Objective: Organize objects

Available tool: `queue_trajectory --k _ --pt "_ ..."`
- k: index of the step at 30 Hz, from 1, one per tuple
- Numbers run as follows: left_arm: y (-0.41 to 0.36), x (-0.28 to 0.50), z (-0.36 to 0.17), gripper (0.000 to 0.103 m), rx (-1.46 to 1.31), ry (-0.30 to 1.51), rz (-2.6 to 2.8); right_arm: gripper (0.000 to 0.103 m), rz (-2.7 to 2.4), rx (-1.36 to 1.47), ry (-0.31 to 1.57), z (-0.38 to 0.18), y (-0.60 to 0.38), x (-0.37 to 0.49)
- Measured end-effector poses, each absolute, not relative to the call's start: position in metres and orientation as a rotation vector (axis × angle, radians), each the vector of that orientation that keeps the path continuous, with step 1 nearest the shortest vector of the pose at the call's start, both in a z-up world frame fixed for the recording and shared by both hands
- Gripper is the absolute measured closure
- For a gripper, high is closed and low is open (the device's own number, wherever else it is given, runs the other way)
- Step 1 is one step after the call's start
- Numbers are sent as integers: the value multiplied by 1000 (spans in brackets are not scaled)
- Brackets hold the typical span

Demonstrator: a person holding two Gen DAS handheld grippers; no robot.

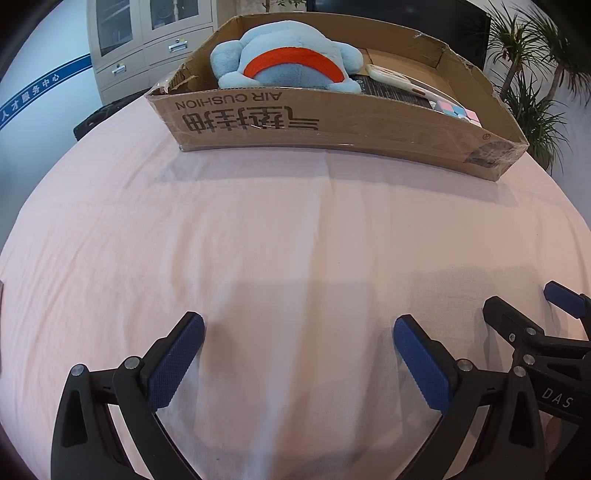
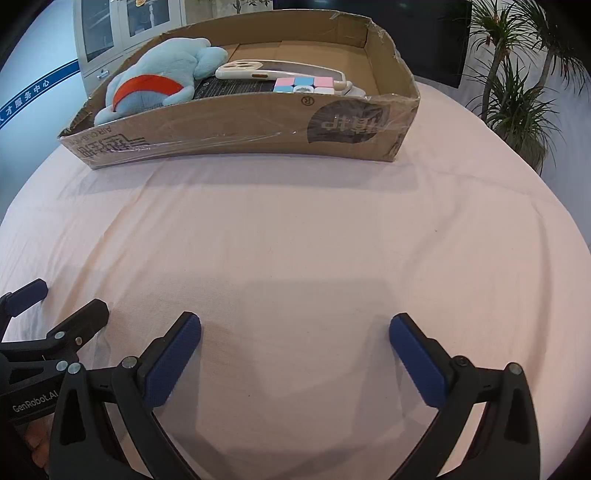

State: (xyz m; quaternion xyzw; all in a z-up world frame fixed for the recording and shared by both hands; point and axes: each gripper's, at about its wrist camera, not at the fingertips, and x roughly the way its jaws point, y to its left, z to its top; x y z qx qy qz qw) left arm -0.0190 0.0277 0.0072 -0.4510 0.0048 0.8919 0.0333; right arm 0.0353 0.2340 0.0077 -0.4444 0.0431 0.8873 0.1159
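Note:
A shallow cardboard box (image 1: 332,118) (image 2: 240,125) stands at the far side of the pink-covered table. Inside lie a light blue plush toy with a red band (image 1: 288,59) (image 2: 159,77), a cream phone case (image 1: 391,75) (image 2: 255,70), a pastel puzzle cube (image 1: 458,110) (image 2: 306,84) and a dark flat item (image 1: 391,90) (image 2: 229,88). My left gripper (image 1: 299,332) hovers open over bare cloth near the front edge, well short of the box. My right gripper (image 2: 295,328) is open too, beside it, holding nothing. Each gripper shows at the other view's edge.
The pink tablecloth (image 1: 295,229) (image 2: 295,229) spreads between the grippers and the box. A grey cabinet (image 1: 147,40) stands behind on the left, and potted plants (image 1: 532,85) (image 2: 517,99) on the right. A dark screen (image 2: 436,33) sits behind the box.

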Motion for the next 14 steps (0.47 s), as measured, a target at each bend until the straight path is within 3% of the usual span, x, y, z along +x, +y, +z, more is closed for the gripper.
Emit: queue_trajectory --k 14 --pt "28 -19 7 0 -1388 15 2744 1 2598 -1302 126 8 234 37"
